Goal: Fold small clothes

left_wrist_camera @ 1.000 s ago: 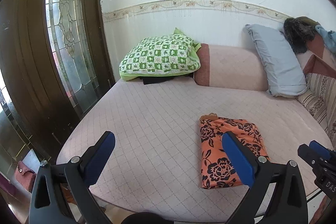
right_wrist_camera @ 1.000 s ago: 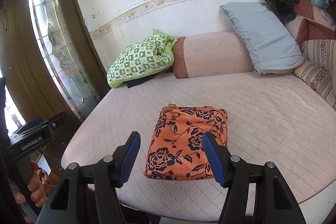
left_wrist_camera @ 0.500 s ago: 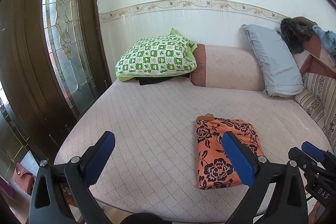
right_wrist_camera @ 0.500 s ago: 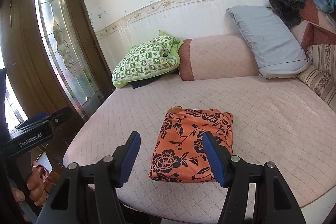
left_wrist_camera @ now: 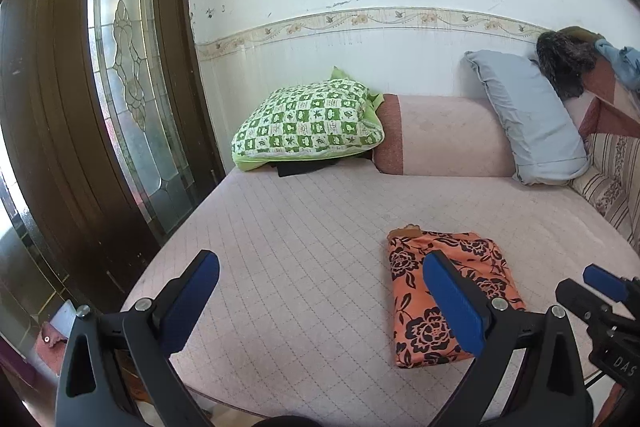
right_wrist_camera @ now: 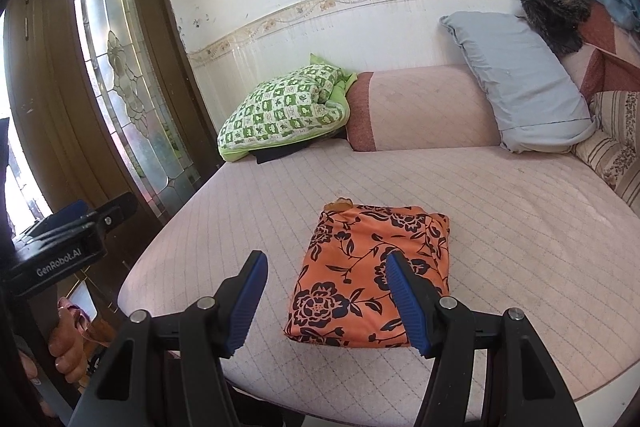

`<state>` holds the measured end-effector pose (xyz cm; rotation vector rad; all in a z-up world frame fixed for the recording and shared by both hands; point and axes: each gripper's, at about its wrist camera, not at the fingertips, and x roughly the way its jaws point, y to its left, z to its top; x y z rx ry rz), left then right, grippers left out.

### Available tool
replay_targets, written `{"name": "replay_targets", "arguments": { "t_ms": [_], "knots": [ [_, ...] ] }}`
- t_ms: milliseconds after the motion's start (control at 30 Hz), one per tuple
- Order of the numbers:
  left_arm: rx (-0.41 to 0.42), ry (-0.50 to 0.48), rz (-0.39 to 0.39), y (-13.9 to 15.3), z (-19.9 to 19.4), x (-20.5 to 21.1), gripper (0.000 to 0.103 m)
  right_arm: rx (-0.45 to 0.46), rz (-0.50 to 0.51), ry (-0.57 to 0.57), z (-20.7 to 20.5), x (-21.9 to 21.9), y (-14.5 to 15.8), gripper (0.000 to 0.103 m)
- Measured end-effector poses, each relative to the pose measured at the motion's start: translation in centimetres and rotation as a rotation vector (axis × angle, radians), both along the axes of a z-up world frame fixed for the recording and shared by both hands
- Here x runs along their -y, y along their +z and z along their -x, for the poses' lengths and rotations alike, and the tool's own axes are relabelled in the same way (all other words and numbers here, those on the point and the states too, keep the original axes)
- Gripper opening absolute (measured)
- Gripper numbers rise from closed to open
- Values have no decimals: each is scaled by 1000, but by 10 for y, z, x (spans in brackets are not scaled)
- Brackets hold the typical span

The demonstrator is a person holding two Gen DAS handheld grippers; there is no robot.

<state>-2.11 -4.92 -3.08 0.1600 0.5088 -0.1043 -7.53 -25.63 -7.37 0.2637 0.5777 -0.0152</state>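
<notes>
Lying flat near the front edge of a pink quilted bed (right_wrist_camera: 500, 211), an orange cloth (right_wrist_camera: 372, 267) with a dark flower print is seen already folded into a neat, thick rectangle. Its long axis runs from the near edge of the bed away toward the wall, tilted slightly to the right at the far end. A small orange tab pokes out at its far left corner.

From the right wrist view, the right gripper (right_wrist_camera: 326, 301) is held just in front of the cloth's near short edge, and the cloth sits between the lines of the two blue pads. The jaws are spread wide and nothing is held in them.

From the left wrist view, the left gripper (left_wrist_camera: 320, 301) is aimed at bare bed, with the cloth (left_wrist_camera: 448, 299) off to its right, partly behind the right-hand pad. Its jaws are likewise wide apart and empty.

The right gripper is judged the nearer and better lined up; a straight forward reach would meet the cloth's short edge. The fold is judged to be essentially finished.

Pillows rest against the far wall.
</notes>
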Motion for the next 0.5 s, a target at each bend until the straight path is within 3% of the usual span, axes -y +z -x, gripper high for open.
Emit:
{"name": "replay_targets", "arguments": {
  "t_ms": [167,500],
  "knots": [
    [-22,-20,30,-5,-1,-2,102,-3,-5,1,0,1,-2,65],
    [-32,-54,13,-8,-2,8,102,-12,-20,6,-1,3,-8,65]
  ]
}}
